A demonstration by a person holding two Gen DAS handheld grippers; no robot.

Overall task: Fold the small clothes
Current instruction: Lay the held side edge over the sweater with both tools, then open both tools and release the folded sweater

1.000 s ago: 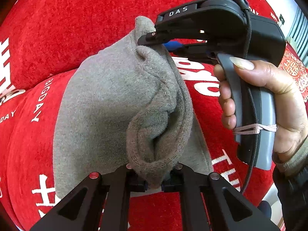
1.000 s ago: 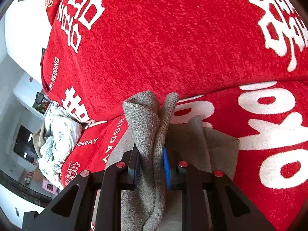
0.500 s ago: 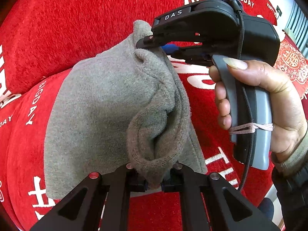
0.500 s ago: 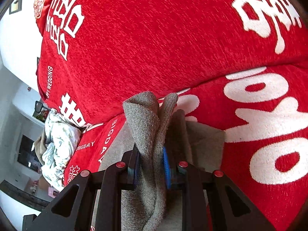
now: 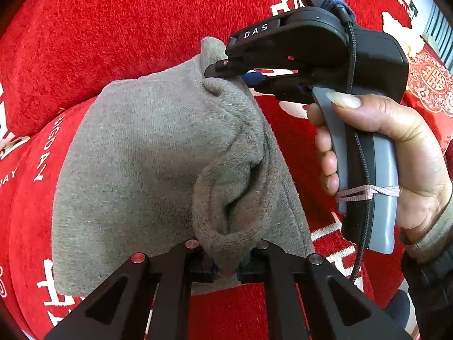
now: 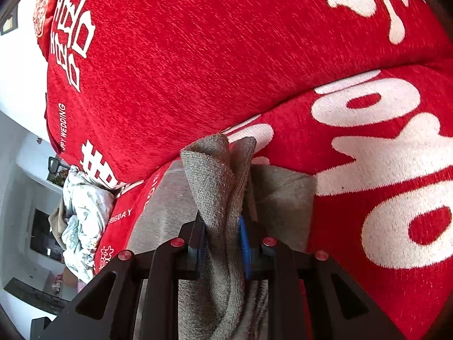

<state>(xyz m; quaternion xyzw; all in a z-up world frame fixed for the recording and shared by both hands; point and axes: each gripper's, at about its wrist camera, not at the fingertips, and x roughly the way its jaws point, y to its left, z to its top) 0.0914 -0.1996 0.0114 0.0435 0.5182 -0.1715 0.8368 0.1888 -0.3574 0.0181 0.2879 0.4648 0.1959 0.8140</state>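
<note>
A grey knit garment [image 5: 147, 153], centred over the red sofa cover [image 5: 85, 42], is pinched by the left hand-held gripper [image 5: 226, 263] and right hand-held gripper [image 6: 222, 243], mid-fold; lowering and releasing are judged next.

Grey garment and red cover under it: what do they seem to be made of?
The grey garment looks like soft knitted fabric, matte and slightly fuzzy, with a fine looped texture and a rolled hem. The red cover looks like woven chenille or plush, with a ribbed, faintly shiny pile and white lettering woven in.
</note>
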